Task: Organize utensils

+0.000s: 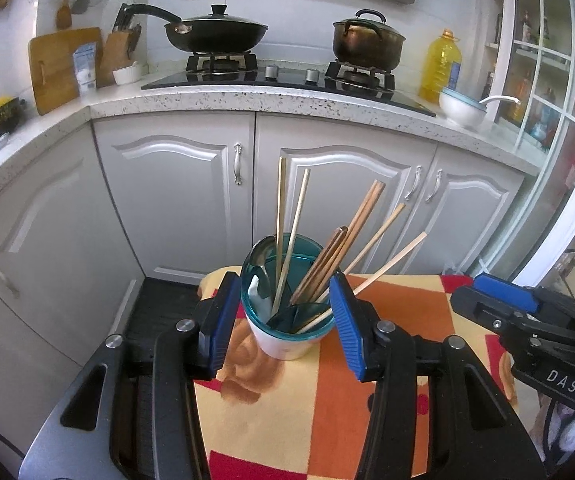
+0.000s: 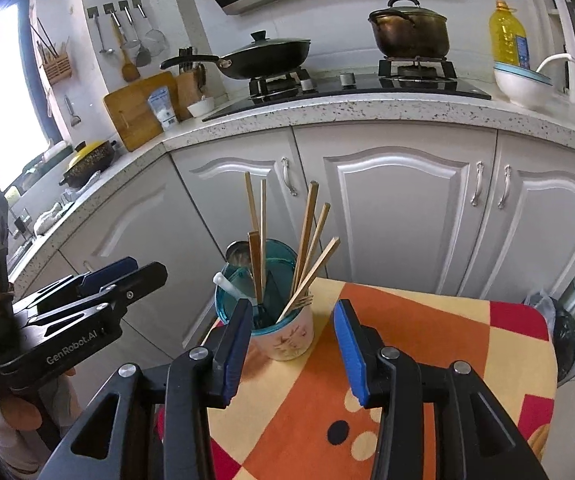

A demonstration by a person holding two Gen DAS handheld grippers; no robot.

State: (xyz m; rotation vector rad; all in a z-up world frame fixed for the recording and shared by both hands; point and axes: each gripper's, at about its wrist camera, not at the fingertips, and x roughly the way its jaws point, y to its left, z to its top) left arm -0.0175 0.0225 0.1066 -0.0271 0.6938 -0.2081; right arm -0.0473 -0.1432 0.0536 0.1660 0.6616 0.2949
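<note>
A white utensil cup with a teal rim (image 1: 287,340) stands near the far left corner of a table with a patterned cloth (image 1: 387,320). It holds several wooden chopsticks (image 1: 351,232), a metal spoon (image 1: 261,256) and a white spoon (image 1: 255,292). My left gripper (image 1: 283,280) is open, its blue pads on either side of the cup with a small gap. In the right wrist view the cup (image 2: 287,336) stands just beyond my right gripper (image 2: 293,305), which is open and empty. A fork (image 2: 303,302) lies among the chopsticks. The left gripper (image 2: 147,266) shows at the left.
Grey cabinets (image 1: 175,184) and a speckled counter (image 1: 287,100) stand close behind the table. On the stove sit a black wok (image 1: 215,32) and a pot (image 1: 367,40). A white bowl (image 1: 461,108) and an oil bottle (image 1: 441,64) stand at the right. A black bag (image 2: 563,332) lies beyond the table's right edge.
</note>
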